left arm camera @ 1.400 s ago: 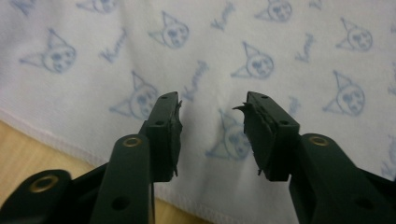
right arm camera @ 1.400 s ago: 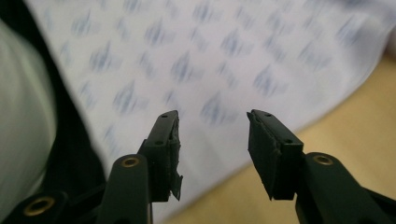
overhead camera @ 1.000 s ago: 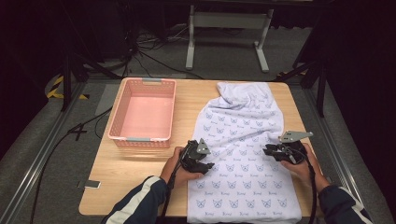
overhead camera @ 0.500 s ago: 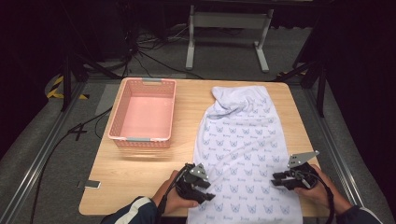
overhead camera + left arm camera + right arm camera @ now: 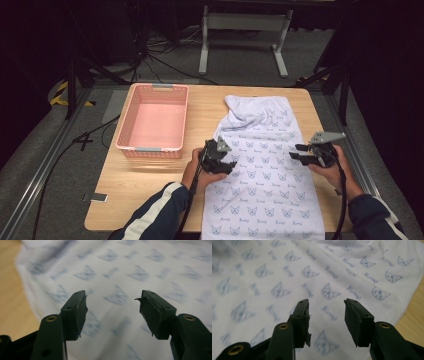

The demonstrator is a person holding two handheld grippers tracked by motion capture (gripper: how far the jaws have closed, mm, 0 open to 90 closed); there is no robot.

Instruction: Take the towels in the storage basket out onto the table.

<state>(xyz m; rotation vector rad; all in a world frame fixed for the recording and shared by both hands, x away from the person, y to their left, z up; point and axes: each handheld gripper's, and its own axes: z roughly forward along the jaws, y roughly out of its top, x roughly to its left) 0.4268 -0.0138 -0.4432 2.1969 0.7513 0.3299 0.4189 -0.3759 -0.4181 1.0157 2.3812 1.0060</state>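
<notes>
- You have one cloth [image 5: 265, 175], white with a small blue cat-face print, lying with its long axis running from your edge of the surface [image 5: 150, 200] to the far edge; the far end is bunched into folds, the near end hangs over your edge.
- The cloth covers the right part of the surface, well apart from nothing but the one pink basket [image 5: 153, 122], which stands just left of the cloth's far half.
- Your left claw [image 5: 223, 162] hovers over the cloth's left edge; its jaws have just been opening and stand apart with nothing between them, only cloth beneath [image 5: 117, 290].
- Your right claw [image 5: 298, 152] hovers over the cloth's right edge; its jaws too have just been opening, and they pinch nothing [image 5: 327, 312].
- Count: one cloth, one basket, two claws.
- The surface is pale wood. Beyond the cloth's far end you see grey floor, black cables and a grey metal stand [image 5: 242, 35] in a dark room.
</notes>
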